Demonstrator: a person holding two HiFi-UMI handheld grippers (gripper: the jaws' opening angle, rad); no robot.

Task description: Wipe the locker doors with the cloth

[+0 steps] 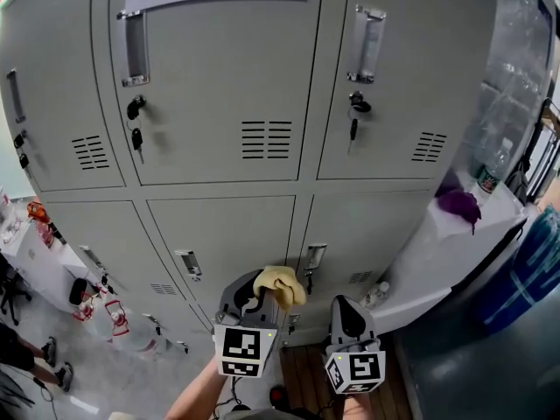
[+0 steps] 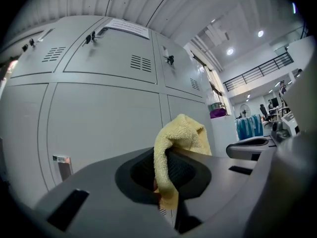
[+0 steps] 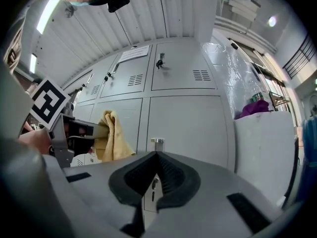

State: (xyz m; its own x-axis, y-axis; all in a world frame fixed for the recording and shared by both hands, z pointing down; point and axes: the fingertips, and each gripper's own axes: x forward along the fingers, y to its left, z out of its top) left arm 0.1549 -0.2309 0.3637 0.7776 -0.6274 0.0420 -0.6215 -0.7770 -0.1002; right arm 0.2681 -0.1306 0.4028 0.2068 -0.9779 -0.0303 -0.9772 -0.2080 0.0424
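Head view puts your left gripper (image 1: 260, 295) clamped shut on the yellow cloth (image 1: 283, 284), up by the right edge of the lower middle locker door (image 1: 223, 233) (contact unclear), while your right gripper (image 1: 349, 308) hangs just beside it, jaws closed together with nothing between them.

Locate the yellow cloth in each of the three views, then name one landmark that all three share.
Head view: yellow cloth, low centre.
Left gripper view: centre, clamped in the left tool.
Right gripper view: left of centre.
Shared landmark: the purple bundle, to the right of the lockers.
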